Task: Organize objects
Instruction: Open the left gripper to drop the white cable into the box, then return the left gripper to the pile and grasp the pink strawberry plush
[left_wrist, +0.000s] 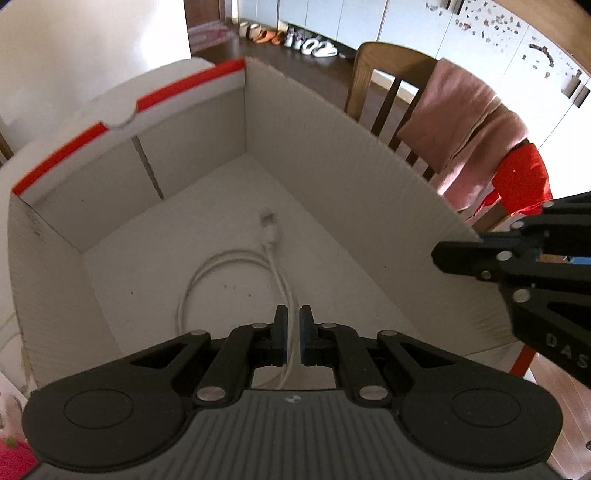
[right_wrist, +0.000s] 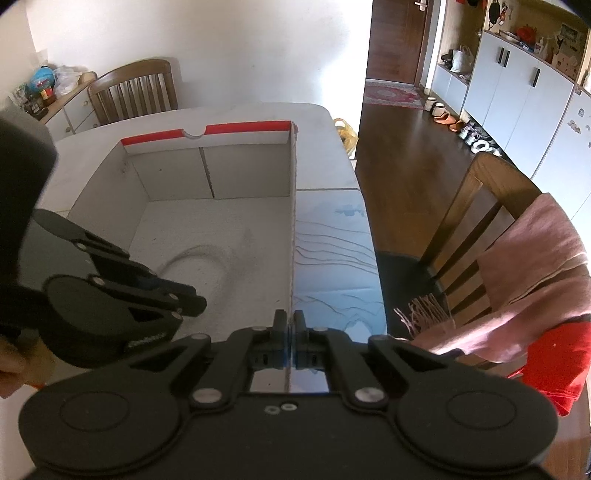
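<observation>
A white cardboard box (left_wrist: 332, 155) with a red top rim stands open on the table. A white charging cable (left_wrist: 273, 266) lies coiled on its floor, plug end toward the far wall. The cable's near end runs up between the pads of my left gripper (left_wrist: 293, 314), which is shut on it low inside the box. My right gripper (right_wrist: 291, 317) is shut on the top edge of the box's right wall (right_wrist: 293, 221). In the left wrist view the right gripper (left_wrist: 439, 254) shows at that wall. In the right wrist view the left gripper (right_wrist: 197, 301) shows inside the box, above the faint cable (right_wrist: 195, 254).
A wooden chair (right_wrist: 480, 206) draped with a pink towel (right_wrist: 535, 258) and a red cloth (right_wrist: 554, 354) stands right of the table. A blue patterned mat (right_wrist: 332, 251) lies beside the box. Another chair (right_wrist: 133, 88) stands at the far side.
</observation>
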